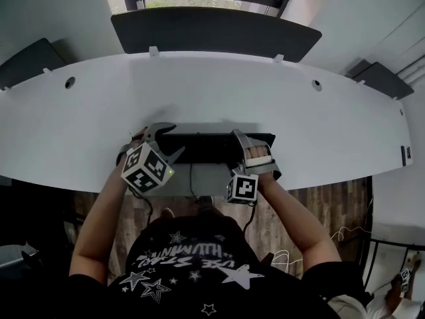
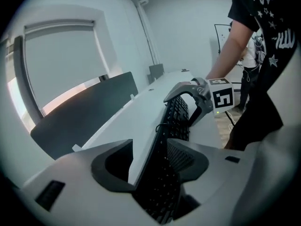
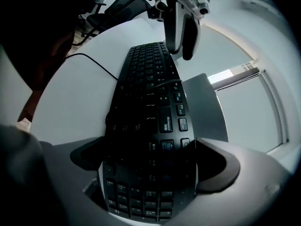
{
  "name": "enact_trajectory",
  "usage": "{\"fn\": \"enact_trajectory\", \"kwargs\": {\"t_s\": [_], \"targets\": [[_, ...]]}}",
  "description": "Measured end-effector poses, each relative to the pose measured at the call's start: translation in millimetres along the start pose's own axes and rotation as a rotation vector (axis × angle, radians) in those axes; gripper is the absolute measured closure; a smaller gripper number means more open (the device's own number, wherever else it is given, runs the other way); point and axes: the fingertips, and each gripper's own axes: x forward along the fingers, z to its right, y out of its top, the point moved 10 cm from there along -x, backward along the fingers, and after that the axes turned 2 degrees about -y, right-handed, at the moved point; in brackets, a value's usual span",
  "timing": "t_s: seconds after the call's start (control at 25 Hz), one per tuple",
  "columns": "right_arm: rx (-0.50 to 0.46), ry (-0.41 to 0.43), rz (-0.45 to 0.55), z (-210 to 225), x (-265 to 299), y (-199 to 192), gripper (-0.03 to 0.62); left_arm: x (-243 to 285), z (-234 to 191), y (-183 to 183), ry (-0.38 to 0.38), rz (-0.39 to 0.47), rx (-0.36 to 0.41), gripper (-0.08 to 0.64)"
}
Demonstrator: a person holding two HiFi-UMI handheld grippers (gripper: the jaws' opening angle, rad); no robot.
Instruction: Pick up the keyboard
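A black keyboard (image 1: 206,148) lies along the front edge of the white desk (image 1: 219,92), with a gripper at each end. My left gripper (image 1: 171,140) is at its left end. In the left gripper view the keyboard (image 2: 181,112) runs edge-on between the jaws of the left gripper (image 2: 150,166), which stand apart and open around it. My right gripper (image 1: 252,150) is at the right end. In the right gripper view the keyboard (image 3: 150,93) fills the gap of the right gripper (image 3: 150,161), and both jaws are closed on its long edges.
A grey mat (image 3: 204,107) lies partly under the keyboard. The keyboard's thin cable (image 3: 89,60) trails across the desk towards the person. A dark partition panel (image 1: 212,32) stands along the desk's far edge below a window. Wooden floor (image 1: 312,201) shows past the front edge.
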Motion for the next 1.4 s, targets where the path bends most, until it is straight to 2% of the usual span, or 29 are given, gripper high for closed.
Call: {"fn": "enact_trajectory", "kwargs": {"t_s": [0.08,0.2,0.32,0.48,0.64,0.88,1.0,1.12,1.24,1.4], "targets": [[0.001,-0.045,0.0,-6.3,-2.4,-0.1,0.014,6.8,-0.4,2.1,-0.049,-0.029,0.048,0.342],[-0.014,-0.107,-0.019,-10.1,-5.4,2.9,0.015,17.7,5.9,3.6,-0.167,-0.076,0.141,0.319],[-0.03,-0.151,-0.023,-13.9,-8.4,4.2,0.014,28.9,13.3,7.0,-0.222,-0.106,0.237,0.313],[-0.042,-0.214,-0.014,-20.4,-11.6,4.5,0.015,46.6,19.0,10.7,-0.296,-0.166,0.254,0.313],[-0.047,-0.272,-0.025,-24.9,-14.6,5.4,0.015,58.7,23.3,10.4,-0.312,-0.259,0.271,0.313],[-0.037,-0.262,-0.025,-21.0,-15.9,7.7,0.015,68.1,33.5,8.0,-0.339,-0.357,0.361,0.331],[-0.038,-0.274,-0.003,-25.1,-17.0,5.5,0.015,67.9,34.4,9.2,-0.365,-0.377,0.333,0.355],[-0.055,-0.317,-0.017,-29.9,-18.5,3.4,0.015,67.2,38.6,11.2,-0.4,-0.421,0.265,0.402],[-0.052,-0.319,-0.037,-30.5,-17.9,4.1,0.015,65.7,41.9,12.2,-0.433,-0.457,0.186,0.445],[-0.063,-0.365,-0.061,-30.0,-15.2,6.3,0.014,60.8,45.0,11.0,-0.428,-0.467,0.12,0.479]]}}
